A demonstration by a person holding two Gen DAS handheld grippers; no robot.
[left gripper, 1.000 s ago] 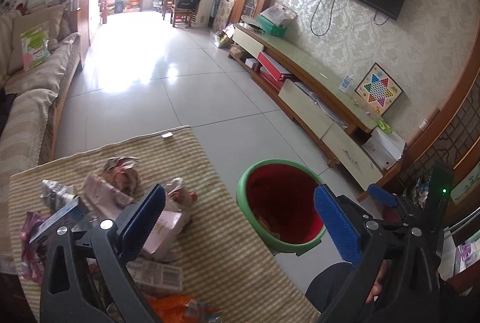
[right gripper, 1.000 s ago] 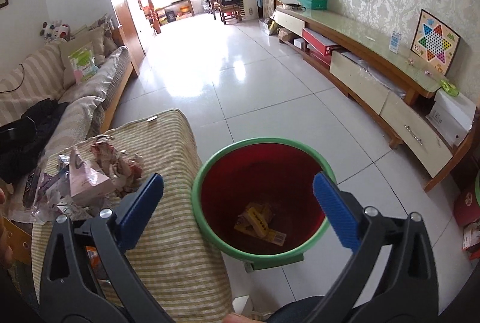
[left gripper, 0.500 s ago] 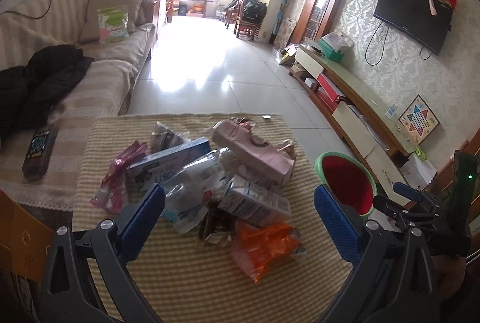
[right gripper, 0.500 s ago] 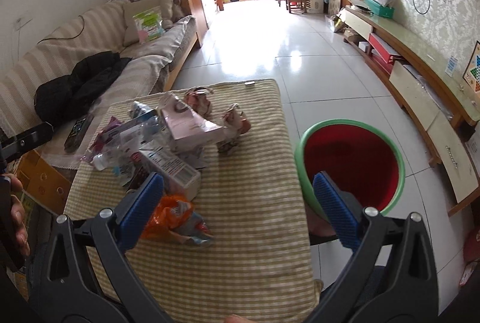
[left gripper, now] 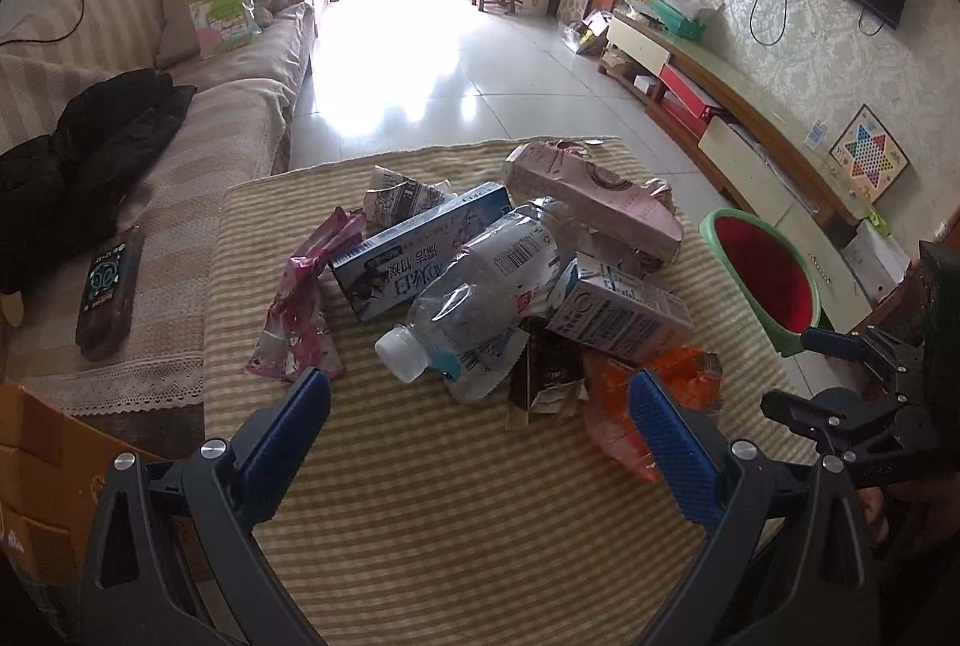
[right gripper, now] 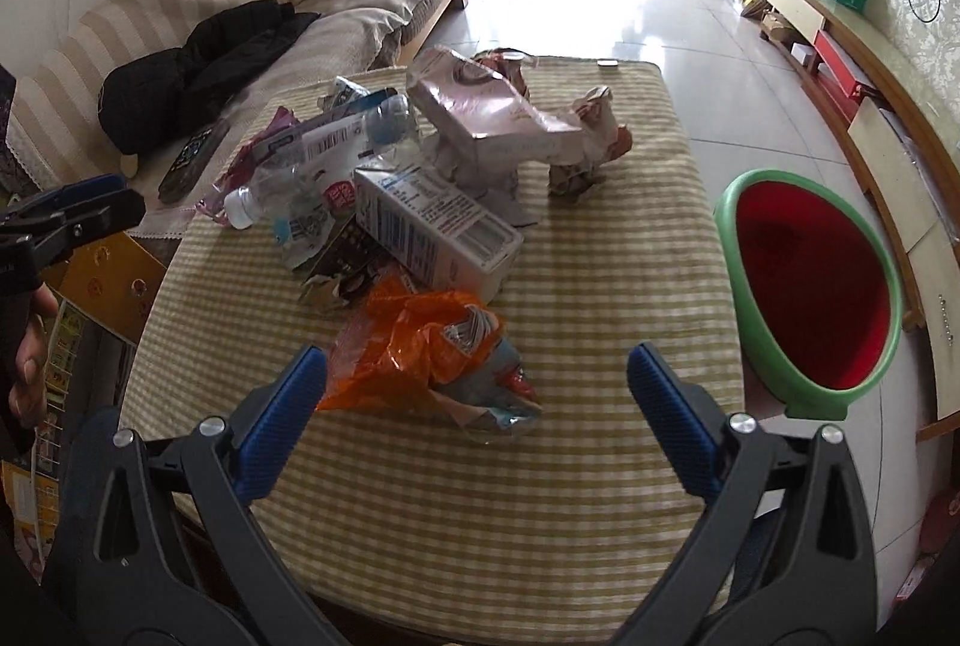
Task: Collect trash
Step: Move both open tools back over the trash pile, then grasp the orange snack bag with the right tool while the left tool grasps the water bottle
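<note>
A second ago both of your claws faced the red bin (right gripper: pixel 810 280), the right claw (right gripper: pixel 477 406) looking straight down into it; you have since swung both back over the striped worktop (right gripper: pixel 540 496). The bin now sits off at the right edge of both views, and the trash pile fills the middle. Your left claw (left gripper: pixel 480 430) has closed in on the clear bottle (left gripper: pixel 474 286), your right on the orange wrapper (right gripper: pixel 414 340), both with jaws spread wide and empty as before.
</note>
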